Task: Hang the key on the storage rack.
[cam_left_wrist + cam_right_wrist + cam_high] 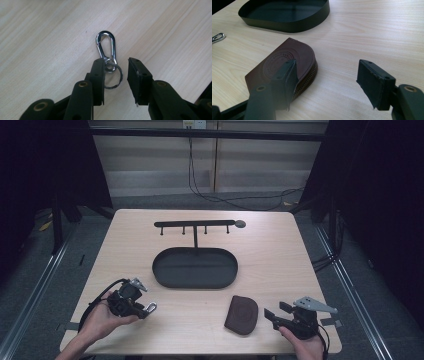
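Surface: pale wood-grain table, matte, dark floor around it.
Carabiner: shiny metal snap hook, pear-shaped loop, thin split ring joined at its narrow end. Lies flat at table's front left.
Carabiner axis: in left gripper view, long axis runs straight away from the jaws, rounded end farthest, ring end nearest.
Left gripper: jaws apart at a medium gap, nothing clamped; ring sits between them, and the left pad overlaps the hook's ring end, contact unclear.
Pouch: brown leather, half-round, stamped circular emblem, zip along curved edge; flat at front right.
Right gripper: jaws spread wide, holding nothing; one jaw over pouch's near corner, other over bare wood.
Tray: black oval, low rim, mid-table.
Rack: black bar with pegs, behind tray.
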